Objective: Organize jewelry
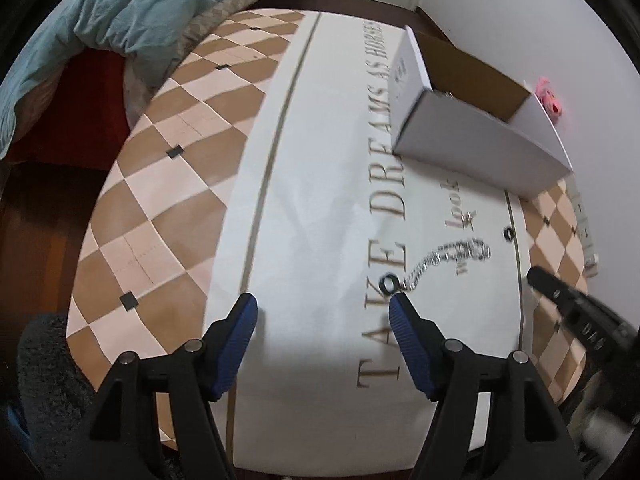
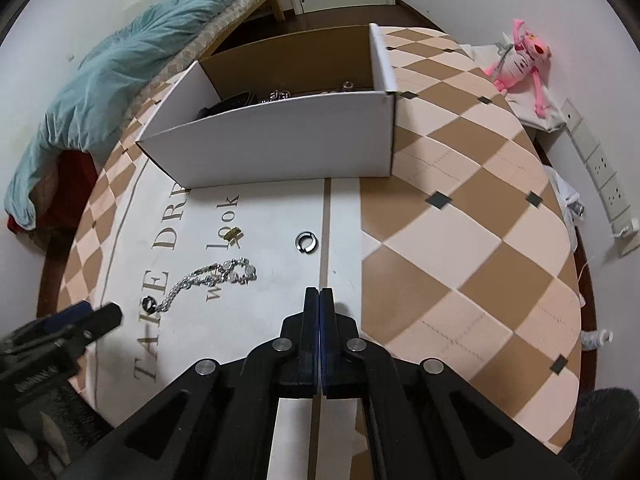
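A silver chain necklace lies on the white lettered runner, a dark ring at its near end. A second dark ring lies alone further right; a small gold piece lies near the word "look". The white cardboard box behind holds several jewelry pieces. My left gripper is open, its right fingertip just short of the dark ring and chain. My right gripper is shut and empty, below the lone ring. The box shows in the left wrist view.
The runner lies on a round checkered table. A bed with a teal blanket stands at the far left. A pink plush toy and wall sockets are on the right.
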A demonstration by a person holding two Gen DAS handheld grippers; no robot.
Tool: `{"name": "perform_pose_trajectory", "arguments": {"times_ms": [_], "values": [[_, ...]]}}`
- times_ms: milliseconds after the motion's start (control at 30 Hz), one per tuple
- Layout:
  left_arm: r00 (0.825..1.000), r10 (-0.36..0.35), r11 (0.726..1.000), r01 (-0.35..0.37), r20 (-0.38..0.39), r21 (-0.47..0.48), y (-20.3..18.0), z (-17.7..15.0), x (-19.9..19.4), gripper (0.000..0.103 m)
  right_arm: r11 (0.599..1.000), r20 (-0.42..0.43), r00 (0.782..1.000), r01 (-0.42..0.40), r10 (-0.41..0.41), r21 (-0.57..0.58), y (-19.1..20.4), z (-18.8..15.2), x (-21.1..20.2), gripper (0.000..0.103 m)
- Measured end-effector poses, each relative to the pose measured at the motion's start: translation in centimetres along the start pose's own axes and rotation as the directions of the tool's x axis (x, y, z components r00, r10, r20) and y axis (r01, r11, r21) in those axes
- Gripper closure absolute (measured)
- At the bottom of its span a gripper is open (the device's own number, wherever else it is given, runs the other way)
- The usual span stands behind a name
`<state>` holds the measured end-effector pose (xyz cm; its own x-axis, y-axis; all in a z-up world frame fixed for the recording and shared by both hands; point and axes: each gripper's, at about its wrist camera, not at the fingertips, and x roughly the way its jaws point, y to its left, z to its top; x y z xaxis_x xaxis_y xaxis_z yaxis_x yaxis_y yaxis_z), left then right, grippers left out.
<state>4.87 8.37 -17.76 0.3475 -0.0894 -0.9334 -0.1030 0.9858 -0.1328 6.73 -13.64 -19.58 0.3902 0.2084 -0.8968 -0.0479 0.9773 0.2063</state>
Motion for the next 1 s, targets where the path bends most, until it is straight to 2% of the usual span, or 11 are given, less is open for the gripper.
{"name": "perform_pose_trajectory", "arguments": {"times_ms": [133, 333, 500, 567, 600, 633, 767, 1000], "values": [[1.0, -0.006, 1.0, 0.006, -0.01, 0.029, -0.8, -0.2, 0.7, 0.037, 0.999, -0.023, 0.999, -0.03, 0.031, 0.026, -0.6, 0.2, 0.0, 0.103], [1.0, -0.009, 0.999, 0.008, 0.011, 0.053, -1.8, 0.3, 1.7, 0.037, 0.997, -0.028, 0.999, -0.025, 0.027, 0.074, -1.7, 0.1, 0.1, 0.103], [0.998, -0.056, 0.992, 0.051, 0.041, 0.114, -2.8, 0.5, 2.0, 0.038, 0.995, -0.028, 0.999, -0.014, 0.017, 0.101, -2.3, 0.3, 0.2, 0.103], [0.997, -0.059, 0.989, 0.051, 0.053, 0.141, -3.2, 0.5, 2.0, 0.051, 0.994, -0.025, 1.0, -0.012, 0.015, 0.105, -2.4, 0.4, 0.1, 0.103], [0.997, -0.055, 0.985, 0.044, 0.063, 0.164, -3.5, 0.4, 1.9, 0.072, 0.994, -0.022, 1.0, -0.012, 0.015, 0.107, -2.5, 0.5, 0.0, 0.103], [0.997, -0.052, 0.983, 0.04, 0.062, 0.176, -3.7, 0.4, 1.9, 0.087, 0.994, -0.018, 1.0, -0.014, 0.016, 0.109, -2.5, 0.6, -0.1, 0.103], [0.996, -0.067, 0.985, 0.055, 0.065, 0.166, -3.2, 0.3, 1.5, 0.097, 0.993, 0.001, 1.0, -0.028, 0.028, 0.112, -2.4, 1.3, -0.4, 0.103], [0.994, -0.085, 0.993, 0.079, 0.063, 0.086, -0.9, 0.5, 0.2, 0.098, 0.994, 0.006, 0.996, -0.084, 0.084, 0.066, -0.7, 3.0, 0.8, 0.101]]}}
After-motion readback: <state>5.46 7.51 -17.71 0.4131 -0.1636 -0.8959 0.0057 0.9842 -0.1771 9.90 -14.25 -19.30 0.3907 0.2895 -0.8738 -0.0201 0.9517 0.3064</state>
